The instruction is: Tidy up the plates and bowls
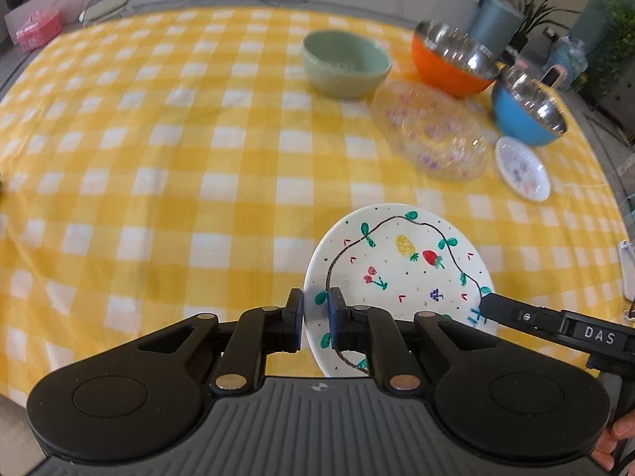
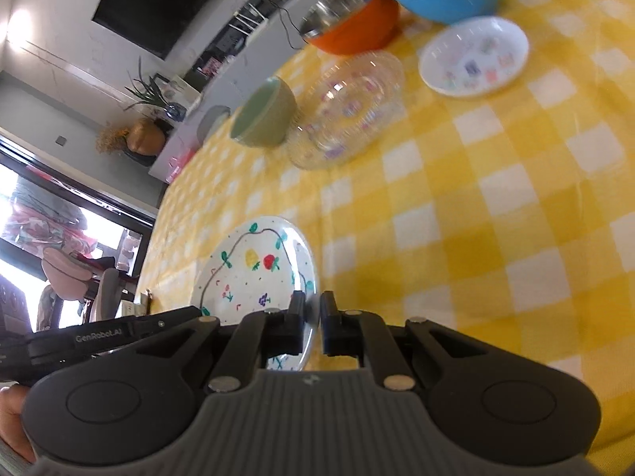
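Observation:
A white plate painted with fruit and a vine [image 1: 401, 273] is held above the yellow checked tablecloth [image 1: 158, 150]. My left gripper [image 1: 316, 309] is shut on its near left rim. My right gripper [image 2: 312, 317] is shut on its opposite rim; its finger shows in the left wrist view [image 1: 516, 311]. The plate also shows in the right wrist view [image 2: 254, 269], and the left gripper's finger shows there too [image 2: 119, 327]. Further back stand a green bowl [image 1: 345, 63], a clear glass plate [image 1: 432, 131], an orange bowl [image 1: 452, 59], a blue bowl [image 1: 528, 109] and a small white saucer [image 1: 522, 168].
A pink box [image 1: 37, 29] and a round mirror [image 1: 107, 2] sit beyond the table's far left edge. A grey cylinder [image 1: 496, 20] and plants stand behind the bowls. A white clip [image 1: 627, 269] lies at the right table edge.

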A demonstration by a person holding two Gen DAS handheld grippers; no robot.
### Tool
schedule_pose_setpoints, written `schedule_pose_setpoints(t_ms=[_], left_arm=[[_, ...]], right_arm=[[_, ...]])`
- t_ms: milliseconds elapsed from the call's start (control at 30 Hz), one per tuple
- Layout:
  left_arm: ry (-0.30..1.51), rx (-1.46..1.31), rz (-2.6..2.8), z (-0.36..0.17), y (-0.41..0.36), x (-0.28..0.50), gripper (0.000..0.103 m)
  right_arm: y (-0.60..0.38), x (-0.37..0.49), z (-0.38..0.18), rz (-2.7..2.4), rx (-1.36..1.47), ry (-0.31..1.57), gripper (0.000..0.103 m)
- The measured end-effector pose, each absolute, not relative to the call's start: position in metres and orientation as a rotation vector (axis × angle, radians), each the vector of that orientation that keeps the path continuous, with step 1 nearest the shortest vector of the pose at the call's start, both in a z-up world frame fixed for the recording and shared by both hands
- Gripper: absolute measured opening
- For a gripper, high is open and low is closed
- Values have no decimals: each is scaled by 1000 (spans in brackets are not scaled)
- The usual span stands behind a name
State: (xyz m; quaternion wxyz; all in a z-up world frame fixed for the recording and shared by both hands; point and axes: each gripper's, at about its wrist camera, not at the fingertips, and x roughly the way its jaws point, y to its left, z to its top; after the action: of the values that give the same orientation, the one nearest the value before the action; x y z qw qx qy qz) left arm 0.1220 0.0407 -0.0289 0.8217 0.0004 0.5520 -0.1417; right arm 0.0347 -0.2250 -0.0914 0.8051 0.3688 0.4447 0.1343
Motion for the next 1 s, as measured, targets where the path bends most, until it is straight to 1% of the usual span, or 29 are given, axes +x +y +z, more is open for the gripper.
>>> schedule_pose_setpoints(t_ms=[333,600,700,833,1000], left_arm=[[1226,67,-246,-49,30,125,13],[1214,79,-248,-48,30,123,13],[1214,85,-250,-48,30,123,14],[1232,86,-242,-46,31,126,17],[1191,101,-241,-23,32,129,20]], right_arm=[[-220,39,-101,301,762,988,6],[-211,45,-105,305,743,1005,7],[-205,45,-102,305,693,996,10],[-202,43,-96,317,642,985,25],[-210,40,-76,297,575,907,35]])
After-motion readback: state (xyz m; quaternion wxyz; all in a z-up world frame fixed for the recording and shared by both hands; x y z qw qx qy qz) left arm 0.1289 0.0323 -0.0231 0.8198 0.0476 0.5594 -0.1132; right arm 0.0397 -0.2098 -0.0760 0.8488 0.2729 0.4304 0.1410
